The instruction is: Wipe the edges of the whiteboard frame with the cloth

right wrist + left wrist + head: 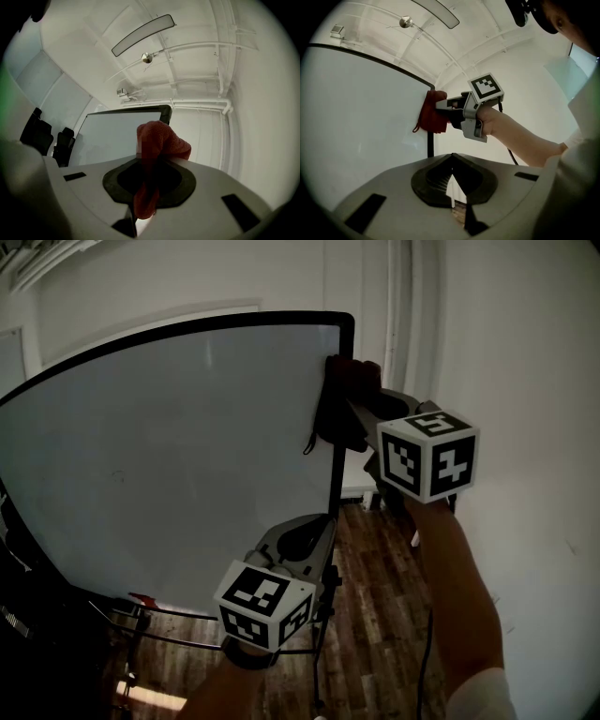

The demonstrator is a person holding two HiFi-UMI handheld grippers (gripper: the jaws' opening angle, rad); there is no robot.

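A red cloth (339,409) of nubby, loosely knitted weave lies against the right upright of the thin black frame (336,479), just under its rounded top right corner, with a small loop of cord hanging from its lower left. The grey plastic right gripper (152,161) has its fingers closed on that cloth: a fold bulges up past the tips and a narrow tail trails down between them. The frame borders a large whiteboard (169,446), whose smooth, faintly glossy pale surface is blank apart from slight smudges. The grey plastic left gripper (314,531) hangs lower and nearer, close to the lower stretch of the same upright; its ribbed dark fingers (440,180) meet at the tips with nothing between them. Each gripper carries a white cube printed with black square markers, and a bare forearm runs back from each. Below the board, thin black metal tubes of a stand (187,615) cross above a floor of dark wooden planks (375,568). A plain white wall (525,352) rises to the right, pipes run along the white ceiling, and a long, narrow light fixture (143,33) with rounded ends is mounted overhead.
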